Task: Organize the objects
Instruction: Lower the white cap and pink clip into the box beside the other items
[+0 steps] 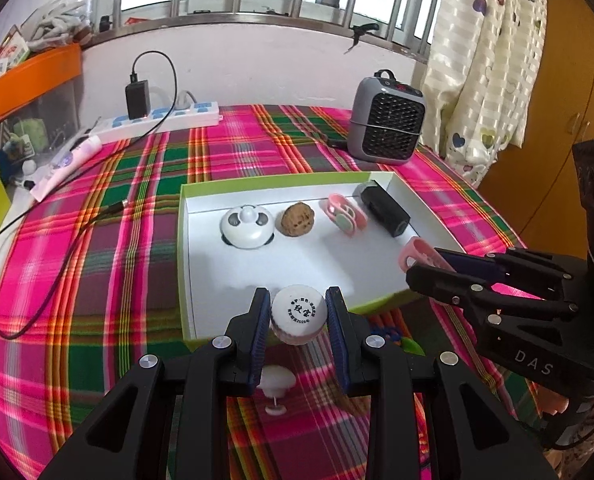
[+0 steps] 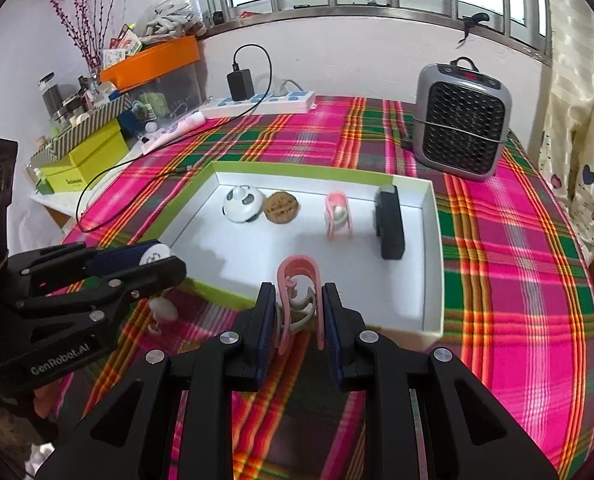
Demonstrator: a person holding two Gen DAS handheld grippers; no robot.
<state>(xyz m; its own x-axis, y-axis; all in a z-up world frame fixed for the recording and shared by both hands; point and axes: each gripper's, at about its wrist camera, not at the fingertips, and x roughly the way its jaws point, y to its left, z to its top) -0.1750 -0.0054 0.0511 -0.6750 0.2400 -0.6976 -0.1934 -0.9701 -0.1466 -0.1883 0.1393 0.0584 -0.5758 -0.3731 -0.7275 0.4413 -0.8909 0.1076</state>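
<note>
My left gripper (image 1: 298,316) is shut on a white round cap with printed black characters (image 1: 298,312), held over the near edge of the white tray with green rim (image 1: 257,258). It also shows in the right wrist view (image 2: 153,258). My right gripper (image 2: 299,314) is shut on a pink clip (image 2: 297,280), held over the tray's near edge (image 2: 433,264); in the left wrist view the clip (image 1: 415,250) sticks out of it. In the tray lie a white panda-like toy (image 1: 247,226), a walnut (image 1: 297,219), a second pink clip (image 1: 347,214) and a black block (image 1: 385,210).
A white suction-cup hook (image 1: 275,390) lies on the plaid cloth below my left gripper. A grey heater (image 1: 385,118) stands behind the tray. A power strip with charger (image 1: 157,118) and a black cable (image 1: 57,248) lie at the back left. Boxes (image 2: 85,160) crowd the left.
</note>
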